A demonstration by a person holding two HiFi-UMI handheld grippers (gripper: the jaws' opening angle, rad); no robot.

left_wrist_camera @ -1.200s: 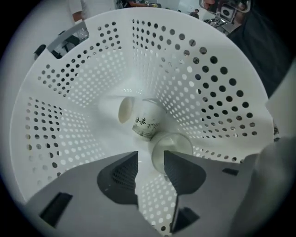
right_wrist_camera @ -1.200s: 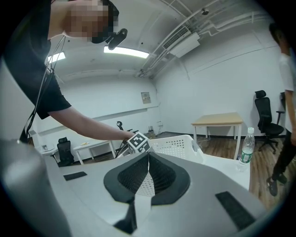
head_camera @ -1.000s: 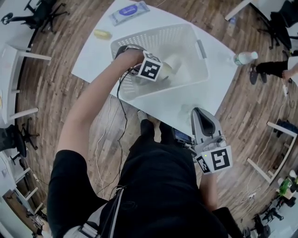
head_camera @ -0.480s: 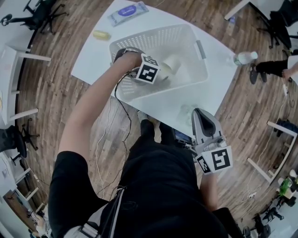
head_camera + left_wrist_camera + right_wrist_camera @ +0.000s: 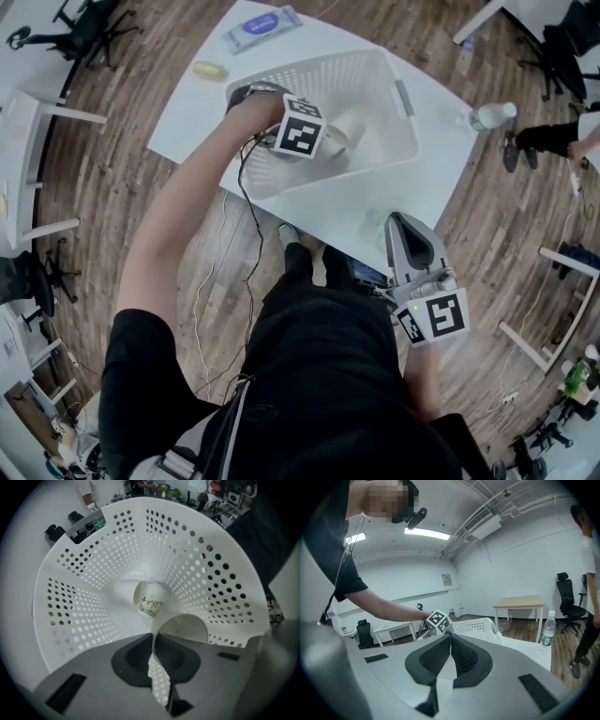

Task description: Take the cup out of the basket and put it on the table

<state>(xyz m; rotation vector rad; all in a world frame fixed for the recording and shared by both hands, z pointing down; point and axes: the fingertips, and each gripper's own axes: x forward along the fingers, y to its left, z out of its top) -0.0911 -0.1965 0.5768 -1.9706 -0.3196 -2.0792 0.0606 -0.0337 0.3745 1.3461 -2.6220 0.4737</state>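
Cup (image 5: 183, 626), plain white, was pinched by its rim in the left gripper (image 5: 153, 640), whose jaws had just been closing on its wall. It was inside the basket (image 5: 93, 573), near a second, patterned cup (image 5: 151, 603) lying on the bottom. The grasp looked done; lifting it clear and setting it on the table (image 5: 187, 108) remained. The right gripper (image 5: 450, 639) was closed and empty, off to the side

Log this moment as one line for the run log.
step: cup gripped inside basket | left gripper: jaws just closed on cup wall | right gripper: shut, empty | printed cup: lying on basket floor
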